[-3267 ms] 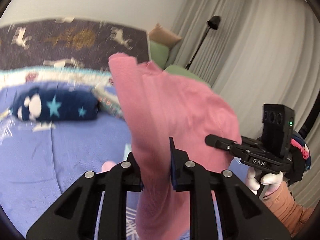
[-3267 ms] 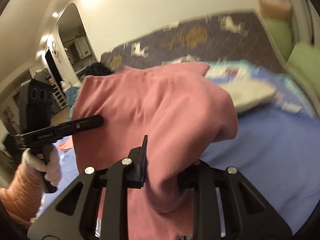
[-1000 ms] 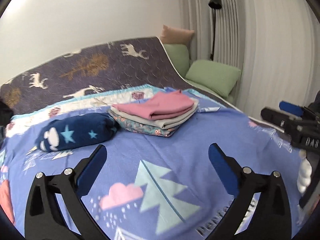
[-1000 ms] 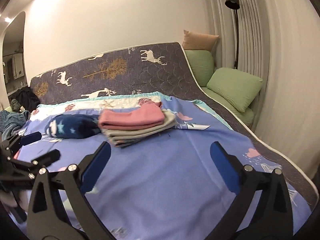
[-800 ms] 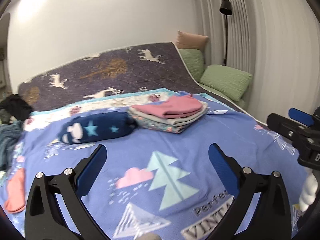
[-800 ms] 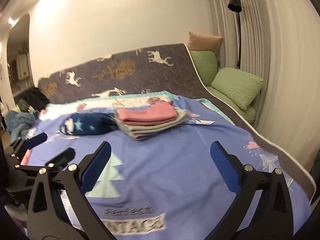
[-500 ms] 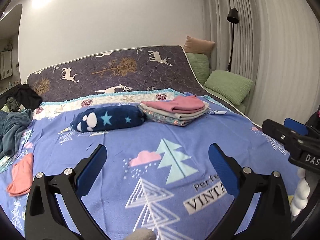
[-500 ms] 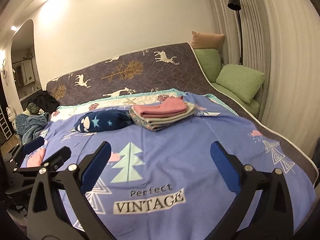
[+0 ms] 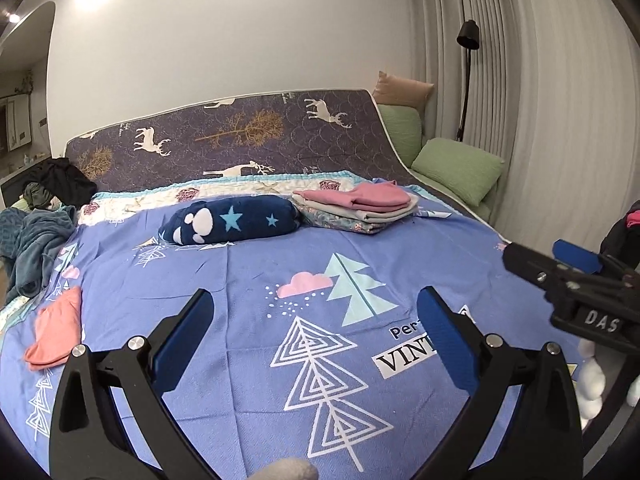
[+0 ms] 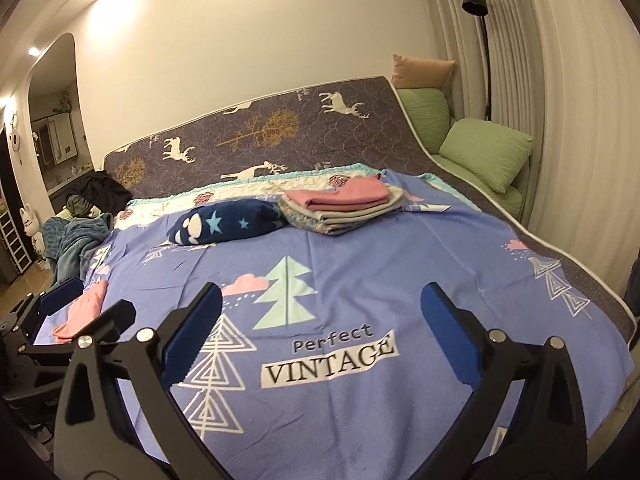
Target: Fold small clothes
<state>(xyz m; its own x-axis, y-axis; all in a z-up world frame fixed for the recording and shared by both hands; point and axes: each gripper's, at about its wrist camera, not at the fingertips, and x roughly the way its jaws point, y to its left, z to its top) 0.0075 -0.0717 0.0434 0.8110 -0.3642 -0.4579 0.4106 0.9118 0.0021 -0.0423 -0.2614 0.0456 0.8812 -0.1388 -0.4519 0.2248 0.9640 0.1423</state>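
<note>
A folded pink garment [image 9: 370,199] tops a stack of folded clothes [image 9: 360,216] at the far side of the bed; it also shows in the right wrist view [image 10: 340,194]. A loose salmon garment [image 9: 56,330] lies unfolded at the bed's left edge, also in the right wrist view [image 10: 82,308]. My left gripper [image 9: 316,328] is open and empty over the blue sheet [image 9: 248,280]. My right gripper [image 10: 320,324] is open and empty too. Each gripper shows at the other view's edge.
A rolled navy star blanket [image 9: 236,220] lies left of the stack. Teal and dark clothes [image 9: 36,236] are heaped at the bed's far left. Green pillows [image 9: 456,168] and a floor lamp [image 9: 466,80] stand by the curtain on the right.
Both grippers let go of the pink garment, which now lies folded on the stack. Both have opened and pulled back from the stack toward the bed's near side.
</note>
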